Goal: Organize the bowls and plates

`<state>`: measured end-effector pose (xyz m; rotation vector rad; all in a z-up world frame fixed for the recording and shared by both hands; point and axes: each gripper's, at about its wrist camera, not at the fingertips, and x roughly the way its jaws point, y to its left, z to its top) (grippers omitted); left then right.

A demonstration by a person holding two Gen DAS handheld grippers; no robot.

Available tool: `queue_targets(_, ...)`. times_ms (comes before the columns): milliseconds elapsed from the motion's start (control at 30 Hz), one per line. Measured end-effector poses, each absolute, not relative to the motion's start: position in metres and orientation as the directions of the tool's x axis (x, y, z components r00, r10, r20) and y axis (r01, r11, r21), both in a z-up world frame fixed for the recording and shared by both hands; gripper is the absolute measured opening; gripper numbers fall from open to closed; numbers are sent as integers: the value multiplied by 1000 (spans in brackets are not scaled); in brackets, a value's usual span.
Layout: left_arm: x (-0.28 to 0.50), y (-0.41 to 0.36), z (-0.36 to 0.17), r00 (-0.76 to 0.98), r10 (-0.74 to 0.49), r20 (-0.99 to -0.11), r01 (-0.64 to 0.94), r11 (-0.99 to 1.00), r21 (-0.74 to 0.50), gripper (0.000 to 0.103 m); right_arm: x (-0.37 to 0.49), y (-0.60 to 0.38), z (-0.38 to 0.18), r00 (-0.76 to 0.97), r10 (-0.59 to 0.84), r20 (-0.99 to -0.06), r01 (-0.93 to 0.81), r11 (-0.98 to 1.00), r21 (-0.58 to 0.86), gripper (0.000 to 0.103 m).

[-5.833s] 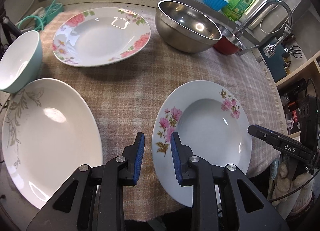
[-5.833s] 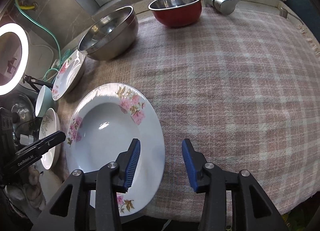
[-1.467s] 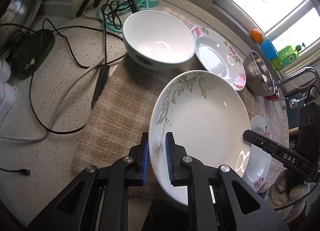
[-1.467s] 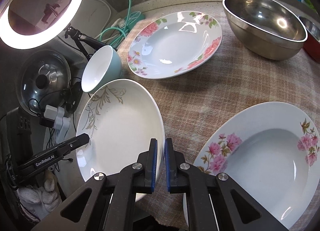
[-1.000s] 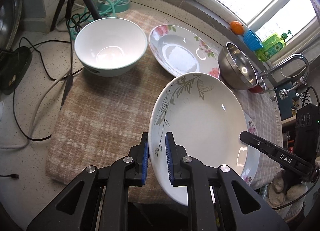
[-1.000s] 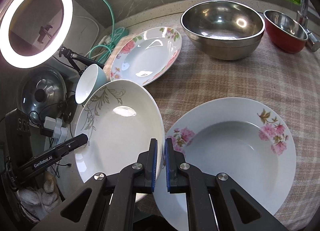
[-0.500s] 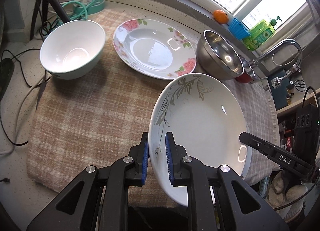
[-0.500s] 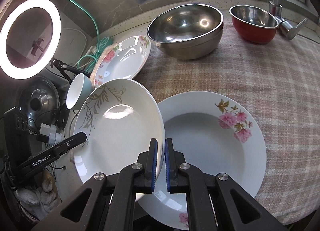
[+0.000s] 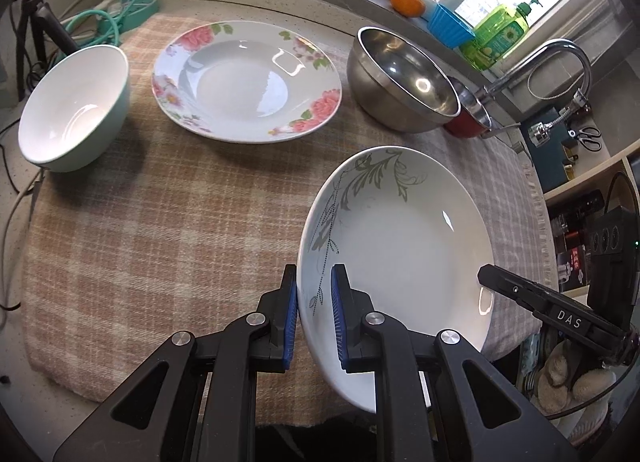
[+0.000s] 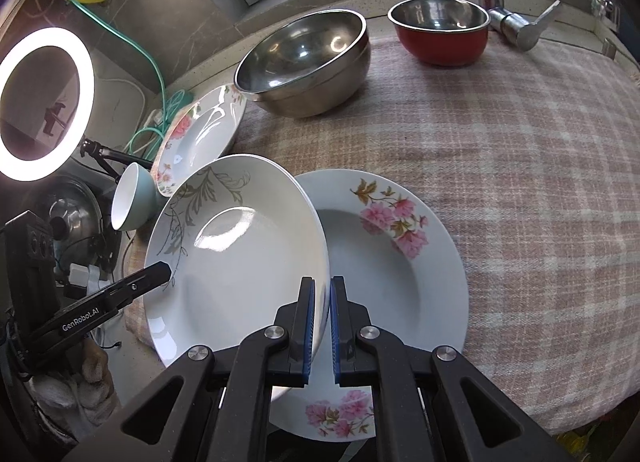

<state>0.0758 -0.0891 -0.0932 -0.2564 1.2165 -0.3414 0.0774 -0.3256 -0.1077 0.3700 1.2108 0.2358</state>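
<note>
I hold a white plate with a grey leaf pattern [image 9: 400,238] in the air between both grippers. My left gripper [image 9: 314,312] is shut on its left rim. My right gripper [image 10: 322,322] is shut on its right rim; the plate also shows in the right wrist view [image 10: 236,254]. Below it lies a pink-flower plate [image 10: 400,246] on the plaid cloth; the held plate overlaps its left part. A second floral plate [image 9: 246,79] lies at the back. A teal bowl [image 9: 72,107] stands at the left.
A steel mixing bowl [image 9: 400,77] and a red bowl [image 10: 440,29] stand at the back by the tap [image 9: 560,61]. Cables and a ring light [image 10: 40,101] are off the cloth's left side. An orange [image 9: 406,1] sits on the sill.
Both grippers have carried the leaf plate to the right, away from the teal bowl, and it now hangs over the left part of the pink-flower plate.
</note>
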Motion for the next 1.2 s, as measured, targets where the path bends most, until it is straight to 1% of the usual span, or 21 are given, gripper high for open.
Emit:
queue_targets(633,74,-130,-105,240,-398,-886,200,913,-356,14,57,-365,-121,334,322,-886,112,920,376,7)
queue_targets(1200,72,-141,-112,224,-392,-892,212,913,-348,14,51,-375,-128,325,309,-894,133,921,367,7)
